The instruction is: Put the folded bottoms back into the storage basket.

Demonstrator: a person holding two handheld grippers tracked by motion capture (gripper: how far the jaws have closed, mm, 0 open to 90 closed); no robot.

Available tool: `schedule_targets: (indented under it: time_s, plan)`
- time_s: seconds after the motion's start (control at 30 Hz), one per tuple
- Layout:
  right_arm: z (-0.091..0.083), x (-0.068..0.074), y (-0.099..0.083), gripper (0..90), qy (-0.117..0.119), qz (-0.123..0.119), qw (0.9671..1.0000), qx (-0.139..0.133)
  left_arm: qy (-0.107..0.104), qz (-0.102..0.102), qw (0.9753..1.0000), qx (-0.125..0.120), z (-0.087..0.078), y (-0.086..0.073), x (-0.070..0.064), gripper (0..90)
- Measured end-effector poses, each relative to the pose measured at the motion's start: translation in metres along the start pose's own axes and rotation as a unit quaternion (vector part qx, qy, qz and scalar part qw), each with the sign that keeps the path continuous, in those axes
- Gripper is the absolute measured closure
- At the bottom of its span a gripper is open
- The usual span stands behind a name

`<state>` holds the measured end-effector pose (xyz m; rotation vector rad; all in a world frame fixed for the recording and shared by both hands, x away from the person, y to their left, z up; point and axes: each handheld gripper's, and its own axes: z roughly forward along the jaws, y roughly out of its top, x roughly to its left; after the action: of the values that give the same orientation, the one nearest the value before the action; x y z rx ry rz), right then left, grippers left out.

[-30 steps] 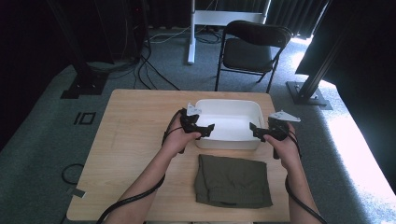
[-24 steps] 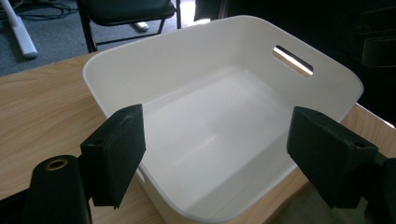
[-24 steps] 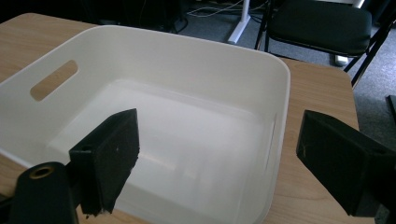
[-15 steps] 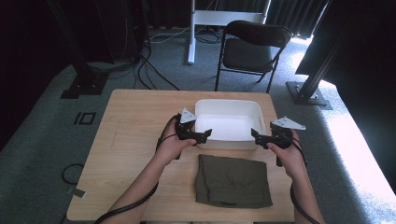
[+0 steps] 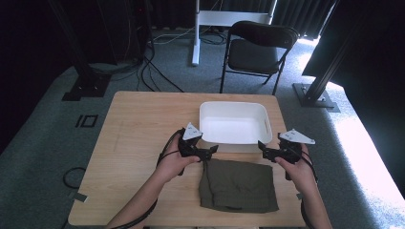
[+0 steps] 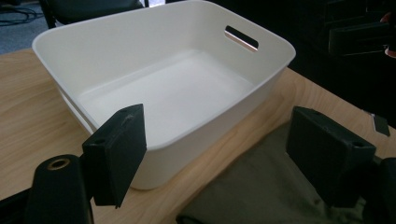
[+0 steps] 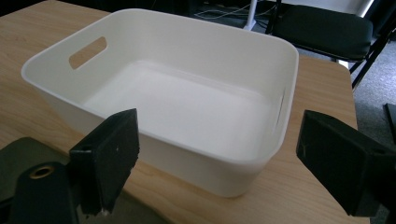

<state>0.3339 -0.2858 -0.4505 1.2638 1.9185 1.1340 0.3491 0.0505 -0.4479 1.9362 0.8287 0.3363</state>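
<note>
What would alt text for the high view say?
A person's two hands hold the left gripper and right gripper, both open, above a folded olive garment on a wooden table, just before an empty white bin.

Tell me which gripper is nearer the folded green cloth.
Left. The left gripper hangs over the folded green cloth's far left corner; the right gripper sits just beyond its far right corner.

No writing can be read in any of the views — no label, brand, number or sign. The white bin (image 5: 235,125) has plain walls inside and out, the folded olive cloth (image 5: 239,186) shows no tag or print, and the wooden tabletop (image 5: 138,129) carries no marking. The black jaws and the grey plates on the grippers are unmarked too.
</note>
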Motion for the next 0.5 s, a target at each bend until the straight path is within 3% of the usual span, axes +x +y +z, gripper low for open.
schedule_targets:
  time_s: [0.33, 0.5]
  plan:
    - [-0.013, 0.008, -0.023, 13.2, 0.003, 0.006, 1.0000, -0.005, -0.017, 0.004, 0.9997, 0.017, 0.000, -0.020, -0.008, 20.8]
    - [-0.016, 0.013, -0.037, 13.2, 0.003, 0.005, 1.0000, 0.003, -0.018, -0.009, 0.9995, 0.024, 0.001, -0.031, -0.012, 20.4]
